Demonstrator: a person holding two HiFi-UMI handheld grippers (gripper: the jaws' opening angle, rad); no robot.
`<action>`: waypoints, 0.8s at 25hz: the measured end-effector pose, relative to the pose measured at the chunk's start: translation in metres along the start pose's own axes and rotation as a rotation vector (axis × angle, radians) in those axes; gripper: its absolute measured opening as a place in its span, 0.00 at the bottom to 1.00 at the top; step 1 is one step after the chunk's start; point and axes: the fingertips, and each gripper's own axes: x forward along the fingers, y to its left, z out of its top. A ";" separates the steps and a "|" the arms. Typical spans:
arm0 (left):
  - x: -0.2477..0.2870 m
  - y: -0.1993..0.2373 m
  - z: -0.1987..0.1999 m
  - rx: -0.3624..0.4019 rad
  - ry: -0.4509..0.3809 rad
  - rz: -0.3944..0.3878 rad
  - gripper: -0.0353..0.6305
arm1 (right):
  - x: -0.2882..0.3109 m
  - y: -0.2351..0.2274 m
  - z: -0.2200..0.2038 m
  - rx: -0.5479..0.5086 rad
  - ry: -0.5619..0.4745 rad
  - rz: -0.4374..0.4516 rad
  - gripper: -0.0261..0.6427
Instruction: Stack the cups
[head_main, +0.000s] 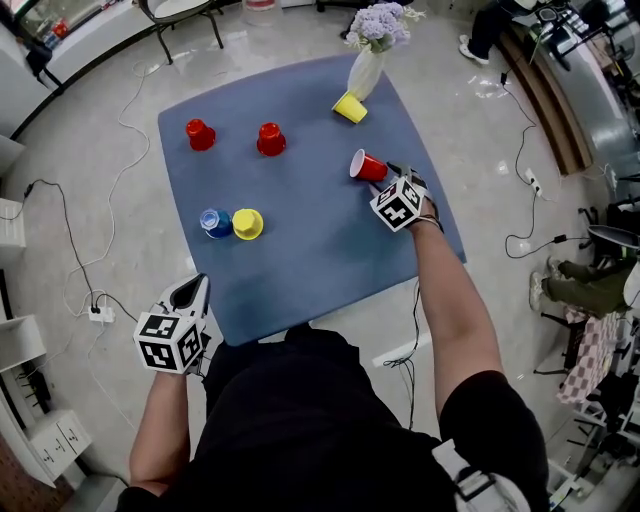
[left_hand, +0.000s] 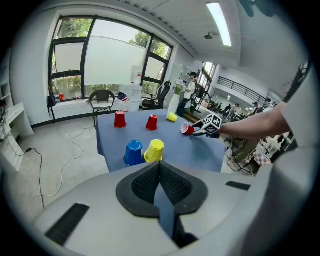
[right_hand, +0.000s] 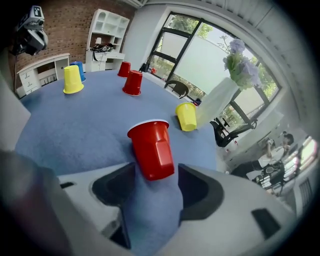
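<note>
A red cup (head_main: 367, 166) (right_hand: 151, 148) lies on its side on the blue table (head_main: 300, 260), its mouth pointing away from my right gripper (head_main: 390, 173) (right_hand: 155, 182). That gripper's jaws stand open on either side of the cup's base, with small gaps showing. Two more red cups (head_main: 200, 134) (head_main: 270, 139) stand upside down at the far left. A blue cup (head_main: 213, 222) (left_hand: 133, 152) and a yellow cup (head_main: 248, 223) (left_hand: 155, 150) stand side by side near the left. Another yellow cup (head_main: 349, 107) lies tipped at the back. My left gripper (head_main: 195, 287) (left_hand: 160, 170) is shut and empty, off the table's near left corner.
A pale vase (head_main: 367, 70) of lilac flowers stands at the table's far edge beside the tipped yellow cup. Cables (head_main: 75, 250) run over the floor to the left and right. A chair (head_main: 180, 15) stands beyond the table. Shelving (head_main: 12, 225) lines the left wall.
</note>
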 end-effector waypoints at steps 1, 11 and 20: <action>0.000 0.000 0.000 -0.001 0.001 0.003 0.06 | 0.002 0.001 -0.001 -0.009 0.005 0.011 0.42; 0.002 0.005 0.000 -0.006 0.006 0.000 0.06 | 0.008 0.005 -0.007 0.033 0.039 0.044 0.37; 0.000 0.014 -0.003 0.002 0.017 -0.013 0.06 | 0.010 0.015 0.009 0.244 -0.019 0.060 0.38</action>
